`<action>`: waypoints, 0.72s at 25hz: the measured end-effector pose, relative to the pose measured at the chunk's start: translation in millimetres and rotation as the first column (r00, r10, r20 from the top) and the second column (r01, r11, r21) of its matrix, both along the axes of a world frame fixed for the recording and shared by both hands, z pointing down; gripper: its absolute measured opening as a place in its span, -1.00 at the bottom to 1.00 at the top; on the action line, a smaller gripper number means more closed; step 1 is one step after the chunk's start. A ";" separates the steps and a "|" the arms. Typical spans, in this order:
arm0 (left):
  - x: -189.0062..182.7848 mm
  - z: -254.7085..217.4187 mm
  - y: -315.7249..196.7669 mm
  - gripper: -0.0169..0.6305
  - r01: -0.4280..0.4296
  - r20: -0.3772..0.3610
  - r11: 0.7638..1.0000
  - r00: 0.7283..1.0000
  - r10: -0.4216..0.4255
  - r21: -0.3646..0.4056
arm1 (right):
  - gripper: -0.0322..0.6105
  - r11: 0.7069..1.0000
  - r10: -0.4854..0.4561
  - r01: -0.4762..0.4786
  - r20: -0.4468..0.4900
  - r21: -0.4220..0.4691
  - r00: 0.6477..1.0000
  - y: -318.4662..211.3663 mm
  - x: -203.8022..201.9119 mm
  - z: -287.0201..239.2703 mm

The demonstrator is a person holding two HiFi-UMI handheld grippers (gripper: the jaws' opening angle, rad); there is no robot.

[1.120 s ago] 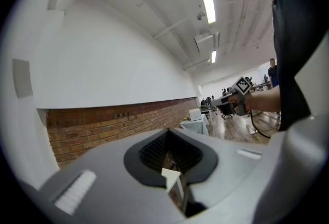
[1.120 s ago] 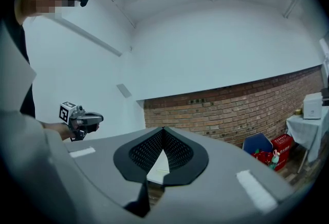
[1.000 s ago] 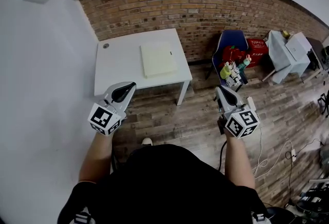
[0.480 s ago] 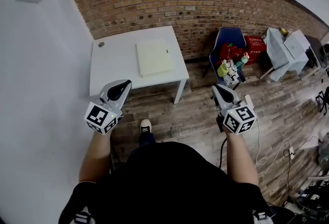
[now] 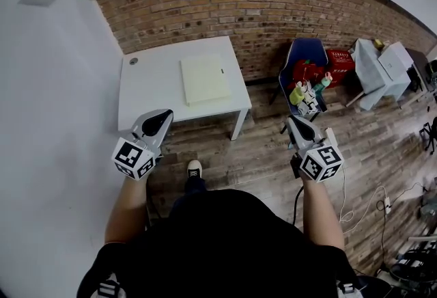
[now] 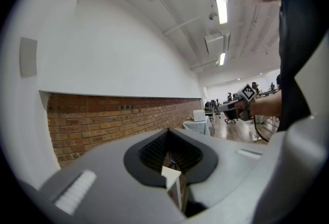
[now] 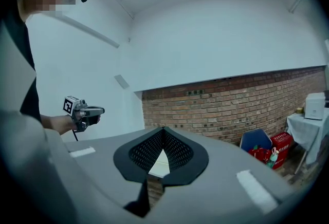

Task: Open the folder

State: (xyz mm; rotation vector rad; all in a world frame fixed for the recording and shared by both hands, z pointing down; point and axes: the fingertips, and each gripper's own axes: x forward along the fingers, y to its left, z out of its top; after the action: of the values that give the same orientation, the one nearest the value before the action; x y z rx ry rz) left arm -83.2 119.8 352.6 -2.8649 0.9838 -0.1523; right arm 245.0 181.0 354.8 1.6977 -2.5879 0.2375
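Folder point(image 5: 205, 79) lies closed on table's point(image 5: 147, 95) right half near far edge; we've stepped closer, left gripper point(image 5: 165, 114) & right gripper point(image 5: 293, 121) lowered slightly, both jaws together, empty, so approach only.

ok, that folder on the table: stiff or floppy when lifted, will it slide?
The folder looks thin and lies flat on the table, so it is probably light, with a cover that flexes. The top looks smooth, so it may slide when pried. A tiny dark mark near its right edge might be a clasp.
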 end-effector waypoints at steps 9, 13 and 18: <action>12.1 9.8 -29.4 -0.95 -0.026 -0.011 0.999 1.000 0.026 -0.019 | -0.89 0.998 0.057 -0.057 0.010 0.015 0.998 -19.6 18.5 -3.1; 13.3 15.5 -49.7 -0.95 -0.030 -0.016 0.999 0.999 0.029 -0.033 | -0.89 0.997 0.083 -0.083 0.016 0.003 0.996 -35.9 25.0 1.9; 14.9 22.1 -80.1 -0.95 -0.037 -0.011 0.998 0.999 0.037 -0.056 | -0.89 0.996 0.087 -0.087 0.024 -0.018 0.996 -63.1 22.8 10.9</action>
State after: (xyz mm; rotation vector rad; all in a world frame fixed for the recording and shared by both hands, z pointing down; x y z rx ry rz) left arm -68.3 39.7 374.8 -2.9352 0.9422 -0.1652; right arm 267.9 118.0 365.7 1.8152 -2.5243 0.2834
